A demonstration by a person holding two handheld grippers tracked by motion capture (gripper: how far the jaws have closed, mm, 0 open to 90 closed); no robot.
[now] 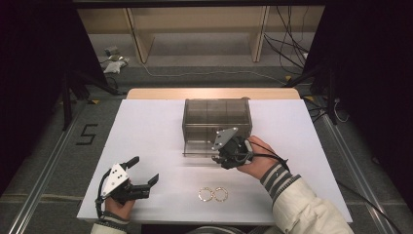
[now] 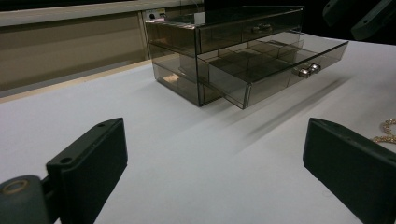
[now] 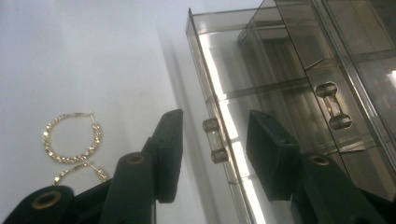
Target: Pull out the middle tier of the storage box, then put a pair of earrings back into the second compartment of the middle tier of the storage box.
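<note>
A smoky clear drawer box (image 1: 216, 113) stands at the middle of the white table sheet (image 1: 146, 126). Its lower drawer (image 2: 275, 65) is pulled out toward me. My right gripper (image 3: 215, 144) is at the drawer front, jaws open on either side of the small metal knob (image 3: 214, 140), with gaps between the pads and the knob. In the high view that gripper (image 1: 221, 156) hangs over the drawer's front edge. Two gold chain hoops (image 1: 213, 194) lie near the table's front edge, also seen as gold hoops (image 3: 70, 140) left of the jaws. My left gripper (image 1: 143, 174) rests open and empty at the front left.
The upper drawer's knob (image 3: 334, 105) sits shut in the box. A wooden shelf (image 1: 199, 29) and cables (image 1: 287, 44) lie beyond the table's far edge. Dark stands flank both sides. In the left gripper view, bare white sheet (image 2: 187, 140) stretches between the jaws and the box.
</note>
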